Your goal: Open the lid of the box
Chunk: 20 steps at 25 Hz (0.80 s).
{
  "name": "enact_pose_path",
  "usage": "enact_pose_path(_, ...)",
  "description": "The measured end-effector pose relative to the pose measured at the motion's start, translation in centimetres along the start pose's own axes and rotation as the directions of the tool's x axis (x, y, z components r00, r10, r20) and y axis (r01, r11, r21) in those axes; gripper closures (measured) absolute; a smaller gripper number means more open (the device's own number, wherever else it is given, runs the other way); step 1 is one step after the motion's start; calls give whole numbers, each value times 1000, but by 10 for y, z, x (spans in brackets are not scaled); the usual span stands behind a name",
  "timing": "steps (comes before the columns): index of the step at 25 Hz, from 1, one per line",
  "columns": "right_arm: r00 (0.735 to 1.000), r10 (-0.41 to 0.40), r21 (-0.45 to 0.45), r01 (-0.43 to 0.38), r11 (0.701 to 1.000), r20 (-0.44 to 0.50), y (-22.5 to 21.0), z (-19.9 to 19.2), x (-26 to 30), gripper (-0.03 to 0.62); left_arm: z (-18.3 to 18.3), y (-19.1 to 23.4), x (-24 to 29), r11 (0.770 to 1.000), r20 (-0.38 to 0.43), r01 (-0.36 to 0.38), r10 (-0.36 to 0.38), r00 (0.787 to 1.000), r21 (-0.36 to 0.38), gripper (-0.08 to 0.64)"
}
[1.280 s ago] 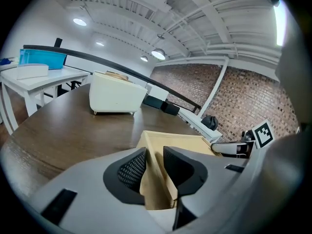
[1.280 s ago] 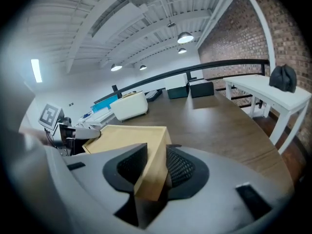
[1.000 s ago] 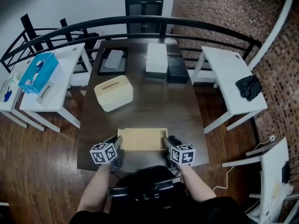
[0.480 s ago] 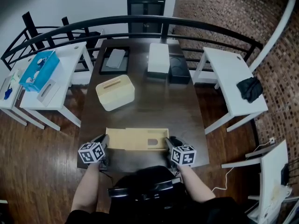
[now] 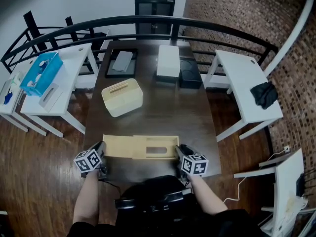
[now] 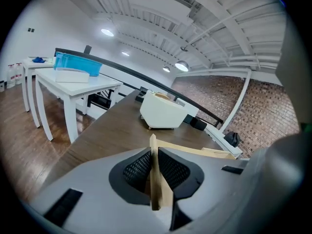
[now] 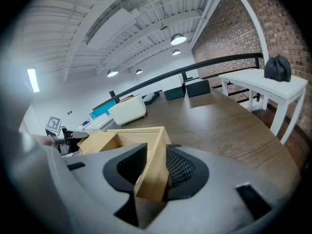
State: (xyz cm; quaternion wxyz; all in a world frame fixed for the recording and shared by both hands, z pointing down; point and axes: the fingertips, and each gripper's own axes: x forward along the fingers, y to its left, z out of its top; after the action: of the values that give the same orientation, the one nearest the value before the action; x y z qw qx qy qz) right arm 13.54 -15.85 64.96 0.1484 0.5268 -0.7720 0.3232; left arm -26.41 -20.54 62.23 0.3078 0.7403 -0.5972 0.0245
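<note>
A light wooden box [image 5: 165,141] lies near the front edge of the dark table [image 5: 163,107]. Its thin sliding lid [image 5: 118,146] sticks out to the left, and a dark gap [image 5: 157,150] shows in the box top. My left gripper [image 5: 101,150] is at the lid's left end. Its jaws are closing, and in the left gripper view the pads press on the lid's thin edge [image 6: 155,179]. My right gripper [image 5: 178,151] grips the box's right end, with the wall [image 7: 153,167] held between its pads and the hollow inside [image 7: 109,143] in sight.
On the table behind stand a cream container [image 5: 122,97], a white box [image 5: 168,61], a black box [image 5: 189,73] and a black tray [image 5: 120,62]. White side tables flank it, the left one [image 5: 64,90] with a blue box [image 5: 41,73], the right one [image 5: 247,83] with a black bag [image 5: 262,93].
My left gripper has moved left and drawn the lid out of the box, so an opening now shows. The right gripper and the box have stayed put.
</note>
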Motion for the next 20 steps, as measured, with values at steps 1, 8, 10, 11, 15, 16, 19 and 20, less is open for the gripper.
enact_pose_path(1,1000,-3,3,3,1000,0,-1,-1,0,466,2,5,-2,1000,3,-9,9,1000,-4,518)
enact_pose_path(8,1000,2,-2,-2,1000,-2,-1,-1,1,466,11,31,-9,998,27,-60,61,998,-29,520)
enact_pose_path(10,1000,-3,-3,3,1000,-2,-2,-1,1,466,12,34,-10,997,27,-69,70,997,-27,520)
enact_pose_path(11,1000,-9,-2,9,1000,-4,-3,-2,0,466,12,36,-11,997,27,-75,75,997,-26,520)
enact_pose_path(15,1000,-13,-2,13,1000,-6,-3,-1,-1,466,14,42,-13,996,34,-85,87,996,-35,520)
enact_pose_path(16,1000,-4,-3,4,1000,-4,0,0,0,466,15,42,-13,996,36,-86,87,996,-37,520)
enact_pose_path(19,1000,4,-9,-4,1000,-6,1,1,1,466,15,45,-13,994,40,-100,102,994,-46,520)
enact_pose_path(20,1000,-2,-9,2,1000,-9,0,0,0,466,15,46,-13,993,40,-103,105,994,-48,520)
